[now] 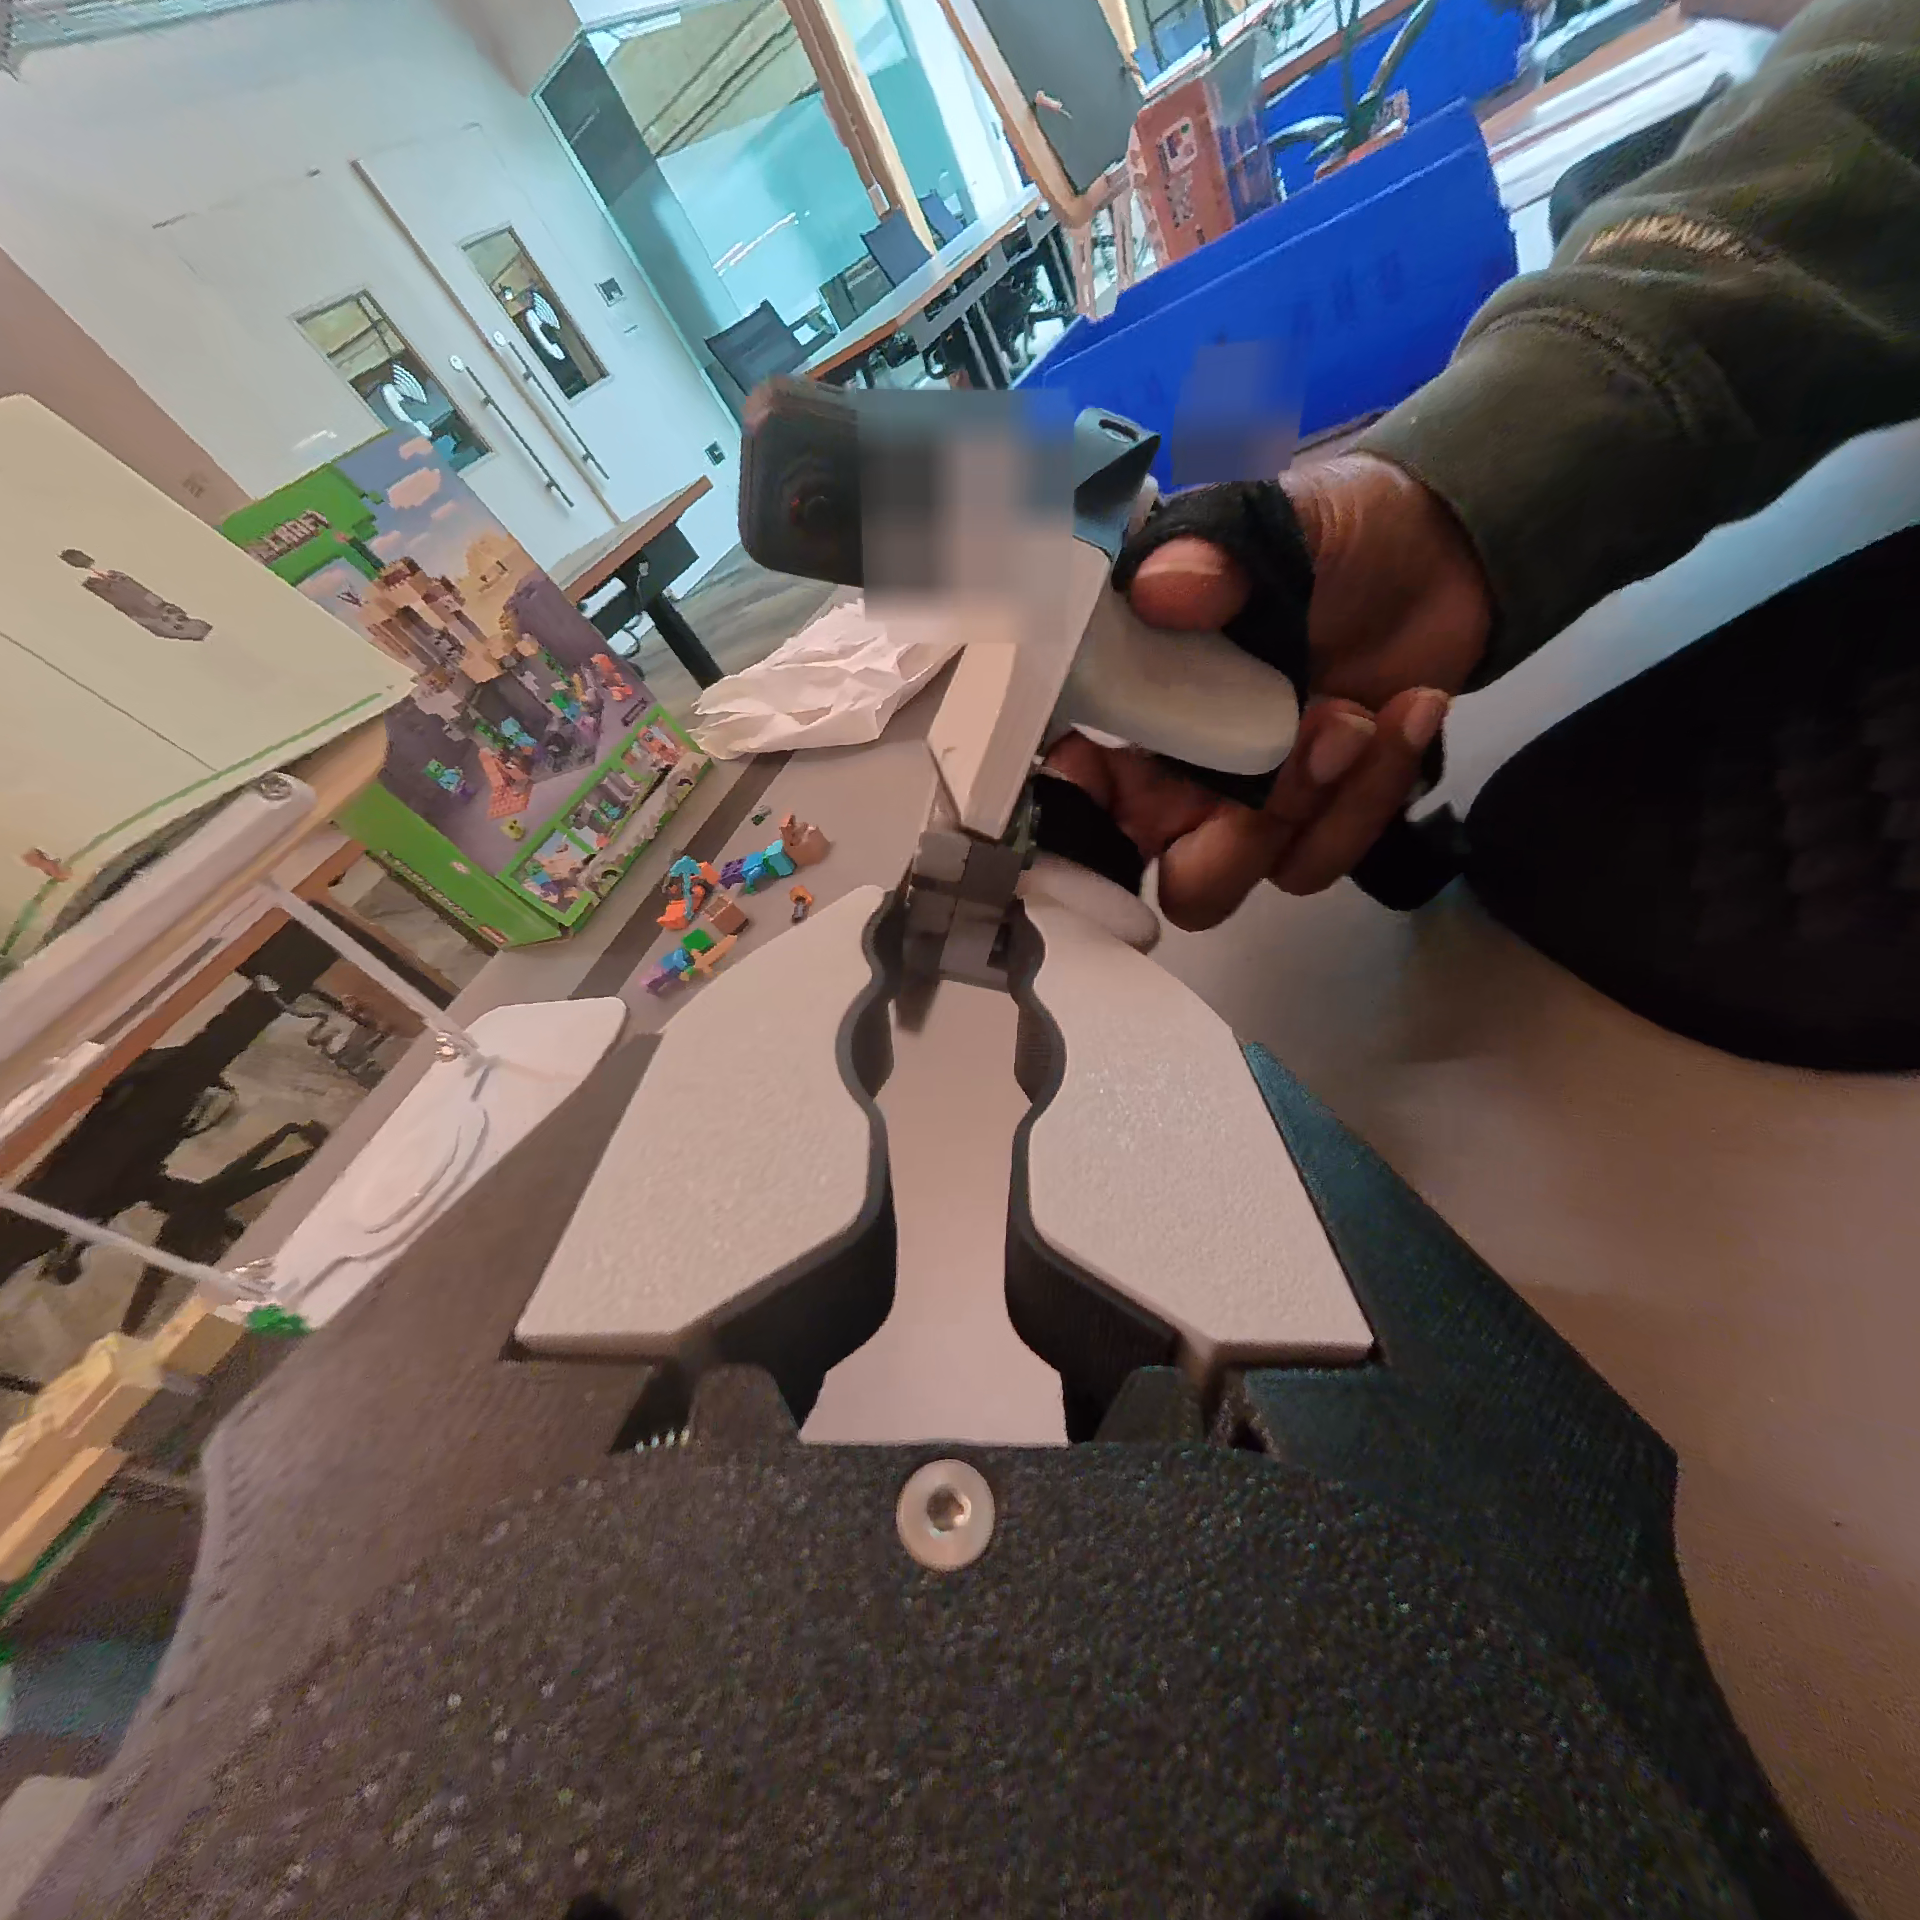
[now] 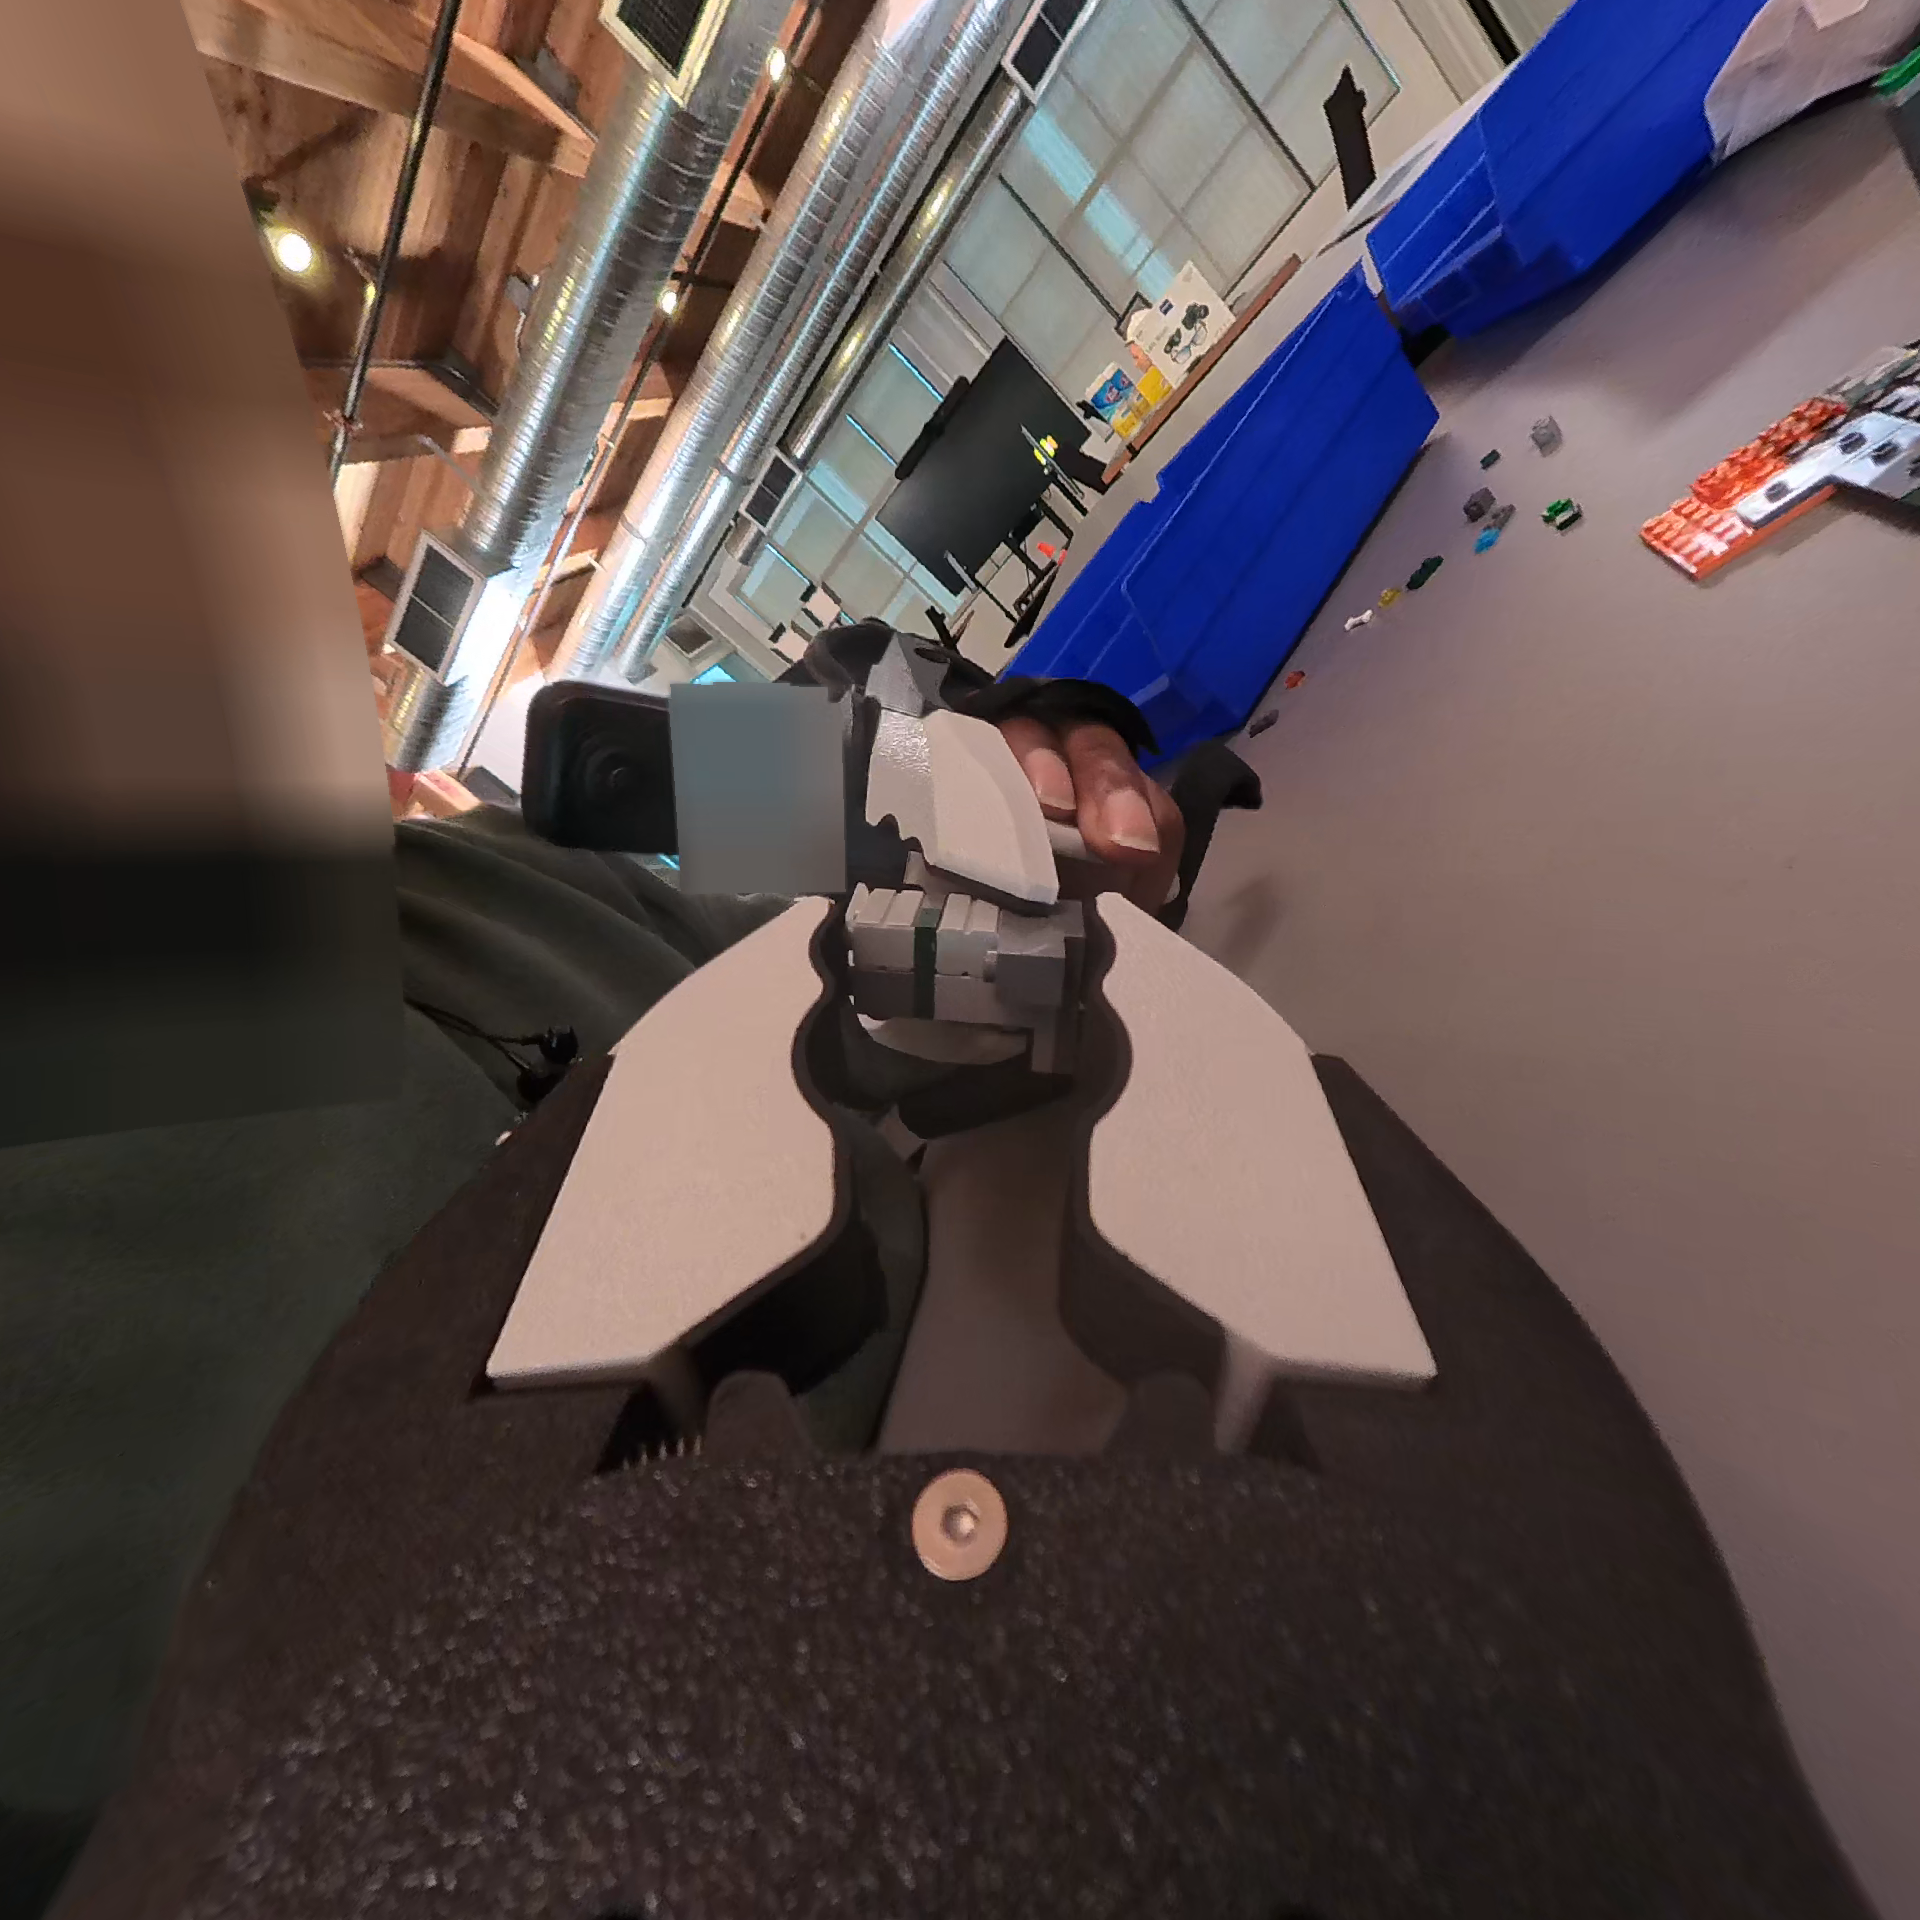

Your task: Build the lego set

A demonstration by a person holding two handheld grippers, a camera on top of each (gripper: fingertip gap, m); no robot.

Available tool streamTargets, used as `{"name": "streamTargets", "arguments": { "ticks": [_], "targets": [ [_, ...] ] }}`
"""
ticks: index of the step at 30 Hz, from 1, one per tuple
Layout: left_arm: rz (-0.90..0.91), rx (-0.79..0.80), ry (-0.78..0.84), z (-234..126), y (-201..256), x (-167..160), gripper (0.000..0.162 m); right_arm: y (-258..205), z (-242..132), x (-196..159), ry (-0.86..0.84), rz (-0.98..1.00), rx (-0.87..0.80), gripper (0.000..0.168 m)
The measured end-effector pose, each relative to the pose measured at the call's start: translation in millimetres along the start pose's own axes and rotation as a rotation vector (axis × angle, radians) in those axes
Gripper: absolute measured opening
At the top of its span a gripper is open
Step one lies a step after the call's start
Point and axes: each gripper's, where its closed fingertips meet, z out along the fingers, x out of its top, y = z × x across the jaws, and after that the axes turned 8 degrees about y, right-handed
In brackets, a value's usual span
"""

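Currently held: grey brick assembly [image 2: 956, 966] pinched jointly by left gripper [image 1: 951, 961] and right gripper [image 2: 961, 997] | risk: uneven squeeze could pop bricks apart, dropping onto table [image 2: 1558, 1039].

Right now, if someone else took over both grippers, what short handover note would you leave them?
Left gripper and right gripper face each other above the table, both shut on the same grey brick assembly.
Loose bricks lie beyond, by the set box; an orange-and-grey section sits farther off.
Done: a small grey sub-build.
Left: most of the set.
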Motion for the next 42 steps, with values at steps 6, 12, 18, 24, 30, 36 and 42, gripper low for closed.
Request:
{"name": "streamTargets", "arguments": {
  "ticks": [6,12,18,24,30,36,42],
  "targets": [
    [-0.366,-0.178,-0.018,-0.8,11.6,-15.4,0.019,7.1,-19.0,11.7,-0.186,-0.446,-0.152,0.049],
    [-0.647,-0.311,-0.045,-2.1,21.6,-24.3,0.019,16.5,-21.0,-11.1,-0.515,-0.769,-0.233,0.037],
    [-0.648,-0.312,-0.078,-2.2,24.7,-29.8,0.019,25.4,-14.0,-17.6,-0.521,-0.756,-0.229,0.018],
    [-0.624,-0.266,-0.089,-1.1,17.2,-34.1,0.022,30.9,-15.0,-12.8,-0.488,-0.744,-0.232,0.018],
    [-0.530,-0.074,-0.162,-8.8,-19.8,-55.4,0.032,82.0,-28.3,-0.1,-0.491,-0.740,-0.349,0.018],
    [-0.541,0.074,-0.197,-16.1,-44.3,-73.2,0.027,127.8,-20.7,-4.3,-0.558,-0.766,-0.379,0.018],
    [-0.545,0.177,-0.186,-24.9,-64.7,-76.5,0.024,136.7,-16.2,-6.1,-0.571,-0.805,-0.378,0.026]
  ]
}}
